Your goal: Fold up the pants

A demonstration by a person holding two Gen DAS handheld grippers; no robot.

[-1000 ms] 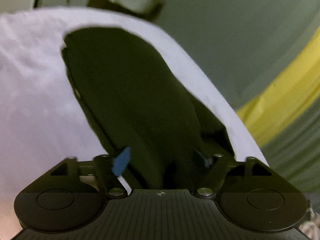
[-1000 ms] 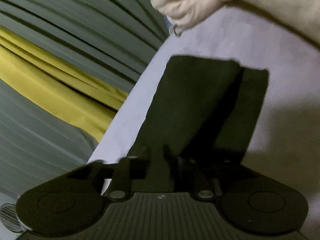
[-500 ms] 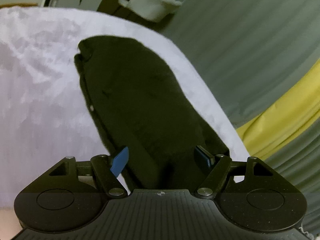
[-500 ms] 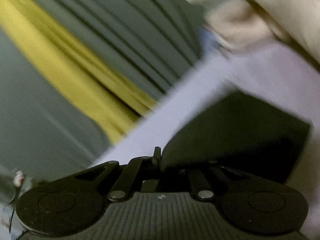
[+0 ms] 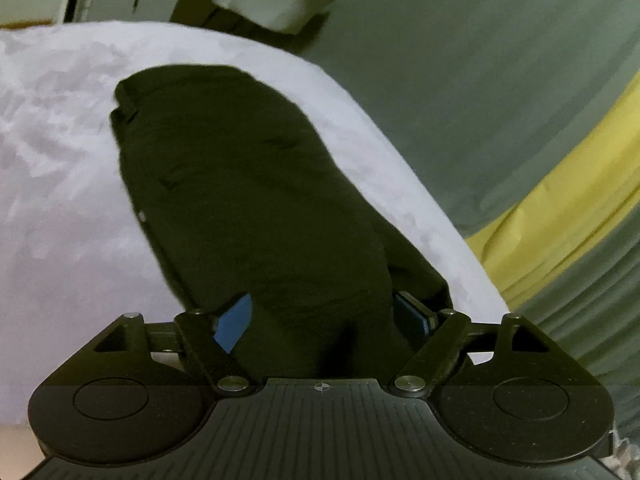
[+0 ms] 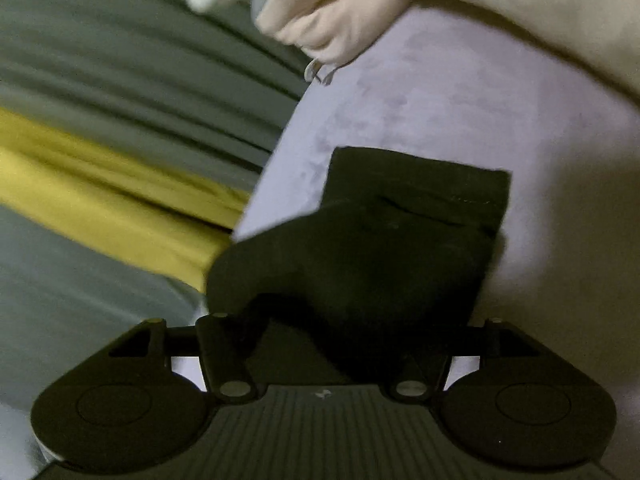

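Observation:
Dark pants (image 5: 248, 200) lie lengthwise on a pale lilac surface (image 5: 60, 200), folded along their length. In the left wrist view my left gripper (image 5: 324, 316) has its blue pads (image 5: 234, 318) spread wide, with the near end of the pants bunched between them. In the right wrist view my right gripper (image 6: 344, 320) is shut on the pants (image 6: 384, 240); the lifted end curls over toward the far end, and the cloth hides the fingertips.
Grey-green cloth with a yellow band (image 5: 560, 208) lies beside the lilac surface's edge and also shows in the right wrist view (image 6: 100, 184). A gloved hand (image 6: 320, 28) and a cream sleeve are at the far end. A white object (image 5: 280, 4) sits beyond.
My left gripper's jaws have opened and the view has backed off, showing more of the pants. My right gripper has carried its end of the pants forward over the rest.

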